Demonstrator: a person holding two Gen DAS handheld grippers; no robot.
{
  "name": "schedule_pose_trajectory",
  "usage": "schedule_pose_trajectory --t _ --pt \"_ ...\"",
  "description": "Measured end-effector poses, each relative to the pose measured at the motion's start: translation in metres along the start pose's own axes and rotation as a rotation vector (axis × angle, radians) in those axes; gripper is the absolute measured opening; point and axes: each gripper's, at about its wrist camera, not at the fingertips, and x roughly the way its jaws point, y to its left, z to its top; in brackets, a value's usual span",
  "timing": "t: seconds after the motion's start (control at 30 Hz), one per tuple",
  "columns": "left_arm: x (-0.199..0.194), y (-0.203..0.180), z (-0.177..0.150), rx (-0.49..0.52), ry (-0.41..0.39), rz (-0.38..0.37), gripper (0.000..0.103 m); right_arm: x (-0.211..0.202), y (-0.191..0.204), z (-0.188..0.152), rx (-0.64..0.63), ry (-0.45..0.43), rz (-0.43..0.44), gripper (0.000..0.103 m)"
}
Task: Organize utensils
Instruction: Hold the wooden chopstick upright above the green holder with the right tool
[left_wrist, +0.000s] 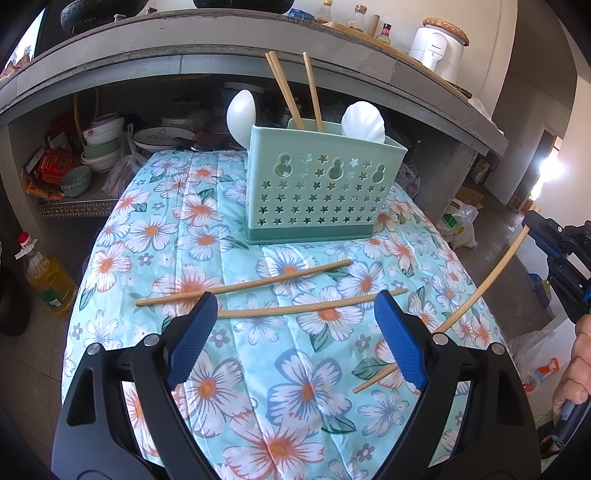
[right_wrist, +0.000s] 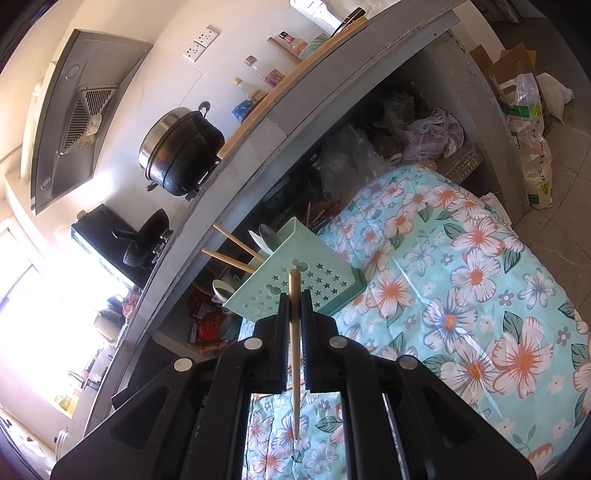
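Left gripper (left_wrist: 295, 332): jaws wide apart, nothing between the blue pads (left_wrist: 192, 336), held above the flowered cloth (left_wrist: 280, 398) covering the desk. No earlier picture to compare.

Two loose chopsticks lie on the cloth just ahead of the pads: upper chopstick (left_wrist: 243, 282), its near end reaching the left pad; lower chopstick (left_wrist: 314, 308), its left part hidden behind that pad.

Right gripper (right_wrist: 294, 295): clamped tight on a single held chopstick (right_wrist: 294, 354), which runs lengthwise between the pads, thick end forward, thin tip pointing back toward the camera. In the left view the same stick (left_wrist: 480, 288) arcs in from the right edge; its middle is hidden behind the left gripper's right finger. A hand (left_wrist: 576, 365) is cut off at that edge.

Green holder (left_wrist: 321, 184), star-punched, stands upright on the far cloth. It holds three chopsticks (left_wrist: 284, 88) and two white spoons (left_wrist: 364, 123); their lower parts are hidden inside. Which compartment each sits in: cannot tell.
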Motion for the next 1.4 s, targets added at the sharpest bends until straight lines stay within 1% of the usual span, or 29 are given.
schedule_pose_trajectory --t 1.4 --pt "0.0013 -0.0013 -0.0006 0.008 0.002 -0.003 0.083 -0.0047 0.0028 0.001 -0.008 -0.008 0.012 0.006"
